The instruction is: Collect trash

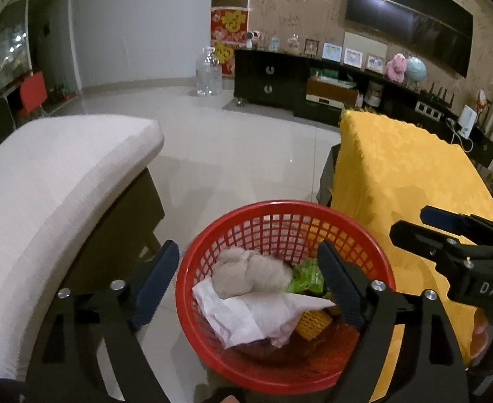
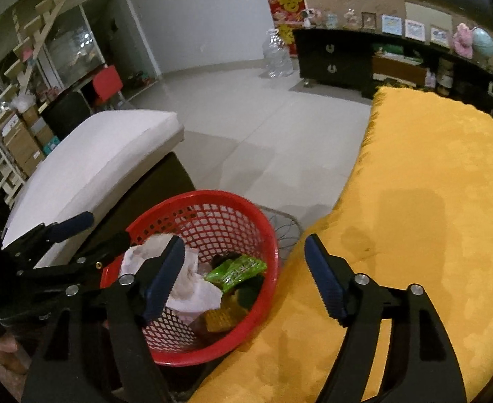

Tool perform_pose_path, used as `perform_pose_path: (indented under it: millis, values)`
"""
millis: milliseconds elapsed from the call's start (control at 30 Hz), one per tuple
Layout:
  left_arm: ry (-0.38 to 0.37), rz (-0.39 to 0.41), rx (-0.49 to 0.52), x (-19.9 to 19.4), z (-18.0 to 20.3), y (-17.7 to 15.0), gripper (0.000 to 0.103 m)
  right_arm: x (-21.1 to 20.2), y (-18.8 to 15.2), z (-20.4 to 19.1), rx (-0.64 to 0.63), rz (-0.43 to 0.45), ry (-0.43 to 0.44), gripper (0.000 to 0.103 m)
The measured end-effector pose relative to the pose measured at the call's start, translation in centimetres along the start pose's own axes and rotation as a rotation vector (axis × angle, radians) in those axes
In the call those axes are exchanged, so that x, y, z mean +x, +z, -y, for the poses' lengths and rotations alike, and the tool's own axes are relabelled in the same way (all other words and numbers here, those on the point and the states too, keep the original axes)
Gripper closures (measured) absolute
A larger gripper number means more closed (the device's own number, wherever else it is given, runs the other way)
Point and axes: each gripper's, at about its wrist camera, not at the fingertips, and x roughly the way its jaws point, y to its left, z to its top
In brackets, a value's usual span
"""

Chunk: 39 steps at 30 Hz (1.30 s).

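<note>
You are holding the left tool (image 1: 246,278) over the red basket (image 1: 213,362) in the lower middle of the left view, with its jaws standing wide and nothing between them. The right tool (image 2: 244,265) is equally wide and empty, and it is straddling the basket's rim and the yellow table (image 2: 431,201).

The trash is already sitting in the basket: white paper (image 1: 246,315), a grey wad (image 1: 246,272), a green wrapper (image 1: 308,275) and a yellow piece (image 1: 313,327) at the bottom.

The pile is probably riding high. The paper is lying loosely on top and reaching toward the rim, so a finger sweeping across as you pull away could be dragging it back out onto the floor.

The left tool's right finger (image 1: 340,285) is hanging inside the basket's mouth, close to the wall. A sideways move could be catching the lattice and tipping the basket, which looks light.

The two tools are also working near each other at the right edge of the left view, so moving both at once is risking a knock.

The table's cloth looks soft and could be snagging on the right tool's teeth.
</note>
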Motion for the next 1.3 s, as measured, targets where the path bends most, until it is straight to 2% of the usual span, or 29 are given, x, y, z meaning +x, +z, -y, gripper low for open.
perform_pose_path:
  millis: [167,367,567,1067,1200,1300]
  values:
    - [0.022,0.035,0.008,-1.2,0.2,0.2,0.016,-1.3,-0.3,-0.5,-0.021,0.038,-0.024,0.016]
    - [0.077,0.084,-0.005,-2.9,-0.1,0.3,0.014,-3.2,-0.7,-1.1,-0.036,0.102,-0.020,0.007]
    - [0.087,0.124,-0.025,-4.8,-0.5,-0.1,0.013,-4.7,-1.6,-1.9,-0.043,0.130,0.010,0.007]
    - [0.103,0.201,-0.030,-8.8,-1.1,-1.5,0.009,-8.2,-3.2,-3.1,-0.059,0.205,-0.018,0.007]
    - [0.151,0.224,-0.027,-9.6,-0.9,-1.8,0.008,-8.5,-3.6,-3.4,-0.064,0.212,-0.032,0.007]
    - [0.154,0.234,-0.022,-10.0,-0.8,-1.9,0.008,-8.7,-3.6,-3.5,-0.061,0.222,-0.038,0.007]
